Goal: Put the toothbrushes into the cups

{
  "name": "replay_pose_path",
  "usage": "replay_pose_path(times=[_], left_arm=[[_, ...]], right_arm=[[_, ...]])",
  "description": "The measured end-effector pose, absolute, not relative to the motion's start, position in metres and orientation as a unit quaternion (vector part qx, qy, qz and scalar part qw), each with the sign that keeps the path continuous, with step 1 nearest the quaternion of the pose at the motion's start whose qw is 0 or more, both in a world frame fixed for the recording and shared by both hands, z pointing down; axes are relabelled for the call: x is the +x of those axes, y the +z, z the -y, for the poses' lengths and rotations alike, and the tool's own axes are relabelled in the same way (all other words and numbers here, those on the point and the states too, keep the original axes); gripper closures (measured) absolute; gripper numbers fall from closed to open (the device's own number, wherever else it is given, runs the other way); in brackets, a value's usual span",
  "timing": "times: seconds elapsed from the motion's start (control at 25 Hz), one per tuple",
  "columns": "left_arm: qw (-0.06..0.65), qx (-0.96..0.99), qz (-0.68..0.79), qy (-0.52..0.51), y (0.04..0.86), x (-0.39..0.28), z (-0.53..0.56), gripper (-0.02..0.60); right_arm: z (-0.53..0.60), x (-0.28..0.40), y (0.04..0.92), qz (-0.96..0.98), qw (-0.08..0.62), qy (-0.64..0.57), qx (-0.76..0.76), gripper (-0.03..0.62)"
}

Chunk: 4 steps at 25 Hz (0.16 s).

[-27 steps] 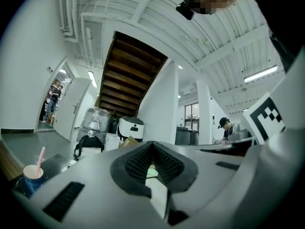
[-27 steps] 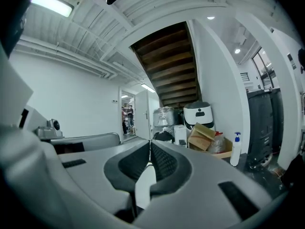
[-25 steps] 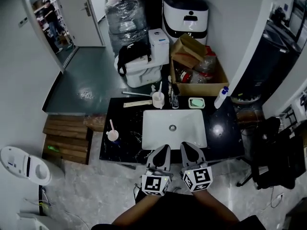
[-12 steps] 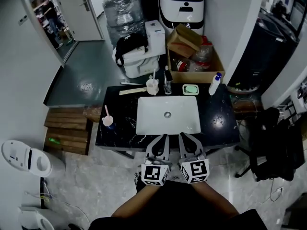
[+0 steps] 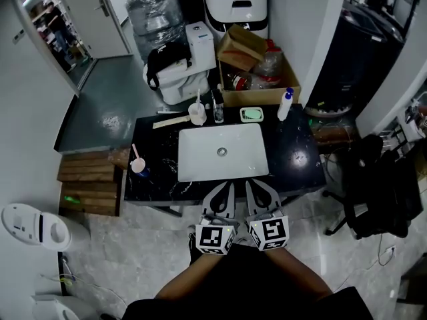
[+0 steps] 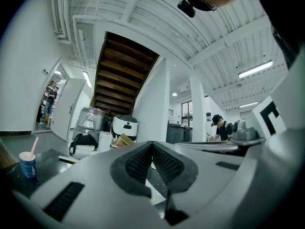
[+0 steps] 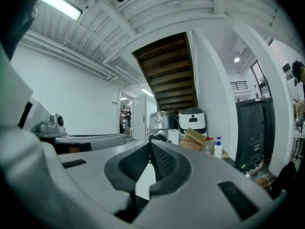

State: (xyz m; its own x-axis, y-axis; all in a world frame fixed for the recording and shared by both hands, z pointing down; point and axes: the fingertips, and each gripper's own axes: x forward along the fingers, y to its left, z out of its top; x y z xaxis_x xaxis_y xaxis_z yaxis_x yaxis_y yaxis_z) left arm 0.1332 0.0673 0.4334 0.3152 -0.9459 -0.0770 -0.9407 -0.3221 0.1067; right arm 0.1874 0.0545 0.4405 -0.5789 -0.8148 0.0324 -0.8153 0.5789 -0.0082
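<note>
We look steeply down on a black worktop (image 5: 300,169) with a white sink (image 5: 222,152) sunk into its middle. Both grippers sit side by side at the lower centre of the frame, just short of the worktop's near edge. The left gripper (image 5: 223,193) has its jaws pressed together with nothing between them, and its own view shows the ribbed pads (image 6: 140,162) meeting at the tips. The right gripper (image 5: 257,191) is the same, with its jaws closed and empty. Towards the left edge of the worktop stands a blue cup (image 5: 138,167) with a pink toothbrush (image 5: 135,153) leaning in it. The left gripper view shows the same cup at the lower left of its frame. It is well apart from both grippers. At the far edge of the worktop, just beyond the sink's upper left corner, stands a white cup (image 5: 197,115). A thin pale handle rises from it, too small for us to name with certainty. Just to its right is a slim dark bottle (image 5: 218,110), then a green soap dish (image 5: 251,114), and further right a white spray bottle (image 5: 285,104) with a blue top. A long pale strip (image 5: 170,121) lies flat to the left of the white cup. Behind the worktop, at the upper centre, is an open cardboard box (image 5: 260,92).
</note>
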Motion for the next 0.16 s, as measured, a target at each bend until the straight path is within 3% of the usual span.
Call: replay_pose_path(times=[0.16], left_arm=[[0.023,0.813,0.578,-0.061,0.4413,0.1393,-0.0669,0.568]], right_arm=[[-0.0546,0.1908,0.4462,0.889,0.011,0.008,0.458,0.576]])
